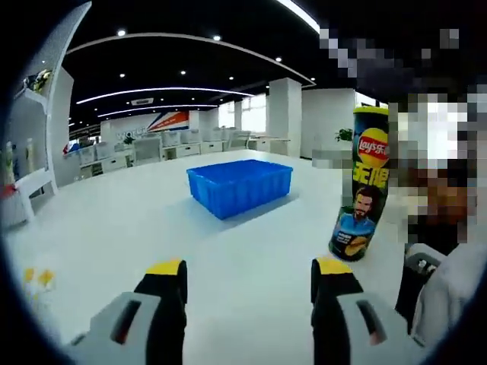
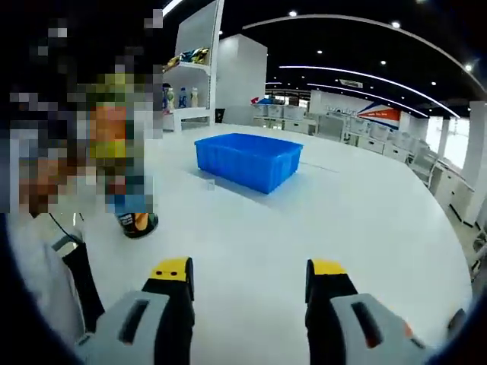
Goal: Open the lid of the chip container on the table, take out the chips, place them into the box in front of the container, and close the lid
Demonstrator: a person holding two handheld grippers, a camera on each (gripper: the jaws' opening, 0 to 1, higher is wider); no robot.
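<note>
Chip can [image 1: 364, 182]: upright on white surface [image 1: 228, 258], lid on, near blue box [image 1: 240, 186]. Likely light, thin-walled, smooth (crushes if squeezed hard); steady mid-body, take lid by rim. Left gripper [image 1: 249, 277] and right gripper [image 2: 248, 277]: jaws apart, empty.

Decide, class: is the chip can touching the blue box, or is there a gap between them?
Apart. In the left gripper view, bare white table lies between the chip can and the blue box, which sits farther back.
</note>
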